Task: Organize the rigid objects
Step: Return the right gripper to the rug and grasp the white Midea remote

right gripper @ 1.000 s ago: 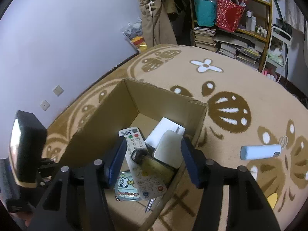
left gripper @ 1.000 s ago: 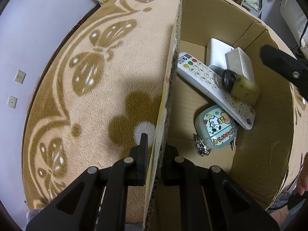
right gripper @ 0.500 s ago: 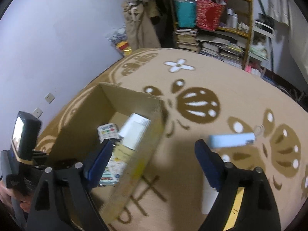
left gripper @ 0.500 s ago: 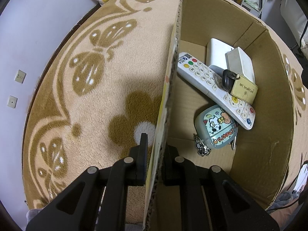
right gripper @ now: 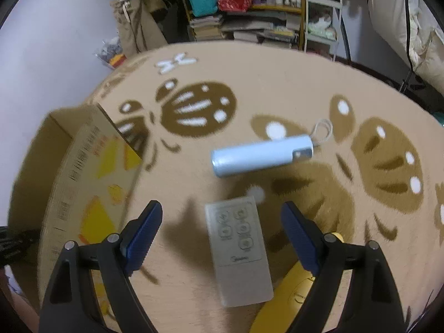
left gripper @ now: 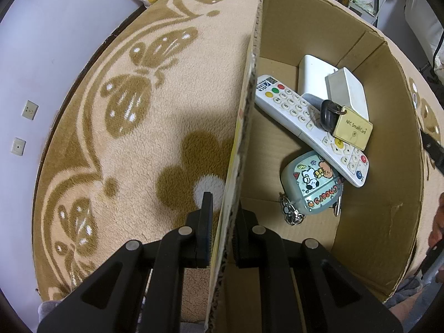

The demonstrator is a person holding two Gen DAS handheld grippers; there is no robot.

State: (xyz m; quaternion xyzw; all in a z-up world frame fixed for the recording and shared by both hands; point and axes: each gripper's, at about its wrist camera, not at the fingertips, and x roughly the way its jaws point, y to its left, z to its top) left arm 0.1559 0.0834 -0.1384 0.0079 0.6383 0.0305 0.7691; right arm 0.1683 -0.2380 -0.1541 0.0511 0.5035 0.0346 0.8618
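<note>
My left gripper (left gripper: 222, 216) is shut on the near wall of an open cardboard box (left gripper: 383, 172). Inside the box lie a white remote (left gripper: 294, 116), two white chargers (left gripper: 347, 91), a black key fob with a gold NFC card (left gripper: 352, 130) and a cartoon-printed pouch (left gripper: 313, 183). My right gripper (right gripper: 222, 222) hangs open over the carpet, outside the box (right gripper: 83, 172). Between its fingers, lower down, lies a grey remote (right gripper: 238, 249). Beyond it lies a pale blue cylinder (right gripper: 260, 155) with a cord loop. A yellow object (right gripper: 288, 299) pokes out beside the grey remote.
A beige carpet (right gripper: 277, 88) with brown butterfly and flower patterns covers the floor. Cluttered shelves (right gripper: 249, 5) with books and bags stand at the far side. A wall with sockets (left gripper: 29, 109) runs on the left. A hand (left gripper: 437, 222) shows at the right edge.
My right gripper has swung right and away from above the box, and now hangs over the grey remote on the carpet. The left gripper and box have stayed put.
</note>
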